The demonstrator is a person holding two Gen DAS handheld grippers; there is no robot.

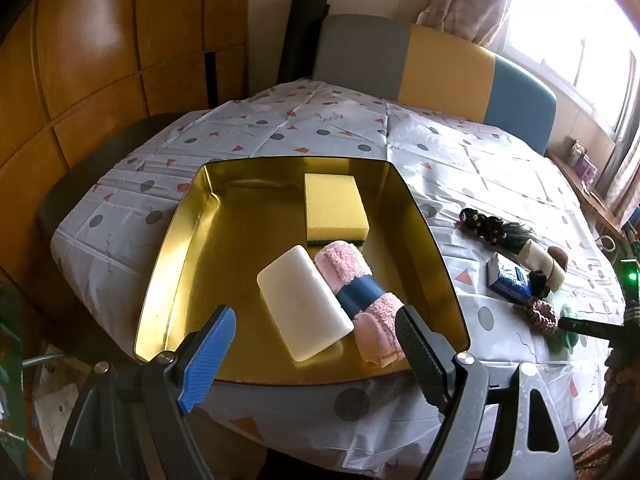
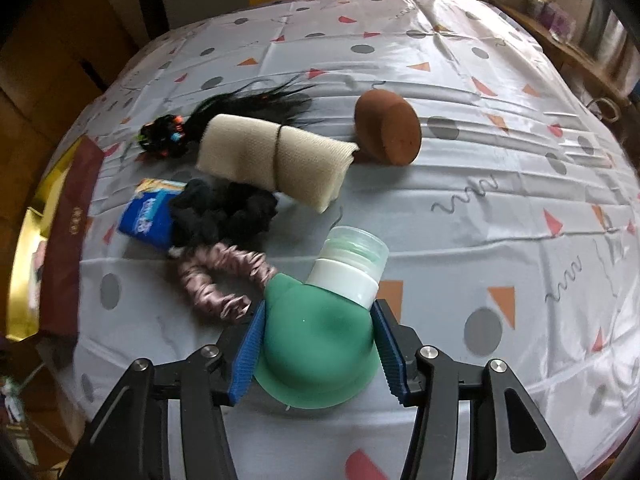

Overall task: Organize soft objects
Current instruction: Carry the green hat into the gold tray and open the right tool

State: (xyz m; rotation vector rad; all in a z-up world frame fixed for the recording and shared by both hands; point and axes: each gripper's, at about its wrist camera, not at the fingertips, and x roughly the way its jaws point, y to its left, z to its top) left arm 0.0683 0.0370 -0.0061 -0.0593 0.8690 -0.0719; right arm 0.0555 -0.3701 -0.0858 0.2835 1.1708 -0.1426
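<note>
A gold tin tray holds a yellow sponge, a white soft block and a pink rolled towel with a blue band. My left gripper is open and empty just above the tray's near edge. My right gripper is shut on a green squeeze bottle with a white cap, low over the tablecloth. Beside it lie a pink scrunchie, a black scrunchie, a blue tissue pack, a beige cloth roll, a black hairpiece and a brown sponge.
The table wears a patterned white cloth. A grey, yellow and blue chair back stands behind it, with wooden panels at left and a window at right. The tray's edge shows at far left in the right wrist view.
</note>
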